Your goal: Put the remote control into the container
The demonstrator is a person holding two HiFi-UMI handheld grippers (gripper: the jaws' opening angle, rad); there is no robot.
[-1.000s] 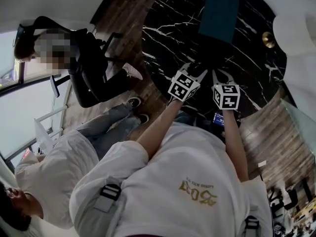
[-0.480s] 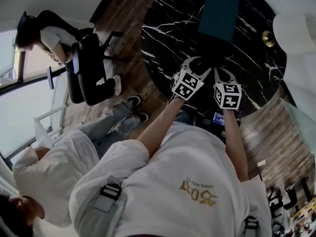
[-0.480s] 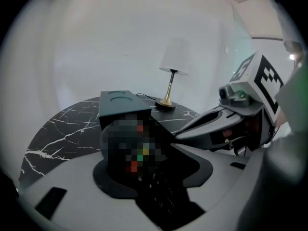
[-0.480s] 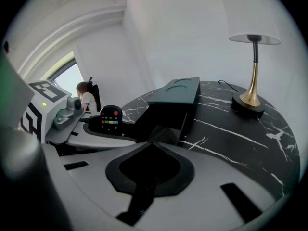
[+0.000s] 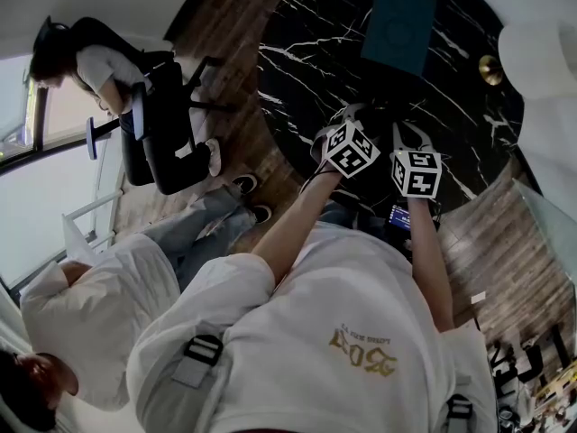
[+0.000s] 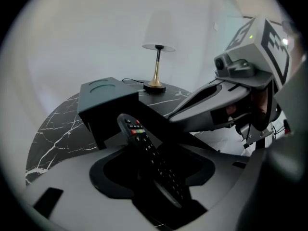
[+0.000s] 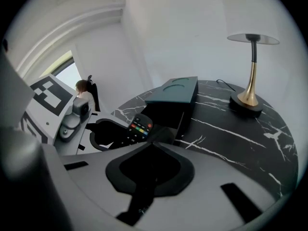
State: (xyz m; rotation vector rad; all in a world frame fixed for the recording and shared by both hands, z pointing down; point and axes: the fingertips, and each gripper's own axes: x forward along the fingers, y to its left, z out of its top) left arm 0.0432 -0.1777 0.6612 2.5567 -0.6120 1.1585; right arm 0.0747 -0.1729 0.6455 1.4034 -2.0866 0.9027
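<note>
While a person stands over it, bench [image 5: 297, 61]: black marble, white veins.
Container [image 5: 399, 27]: dark teal box beyond the jaws.
Left hand-held gripper [image 6: 154, 150]: jaws wide, just been opening.
Right hand-held gripper [image 7: 156, 137]: jaws together.
Remote control [image 6: 137, 131]: between left jaws, outside container.

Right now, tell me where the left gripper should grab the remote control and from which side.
Grip the remote control across its narrow width near mid-body, coming down from above. It is long and slim, and its length runs between the left gripper's jaws, which have just been opening and straddle it without pressing.
</note>
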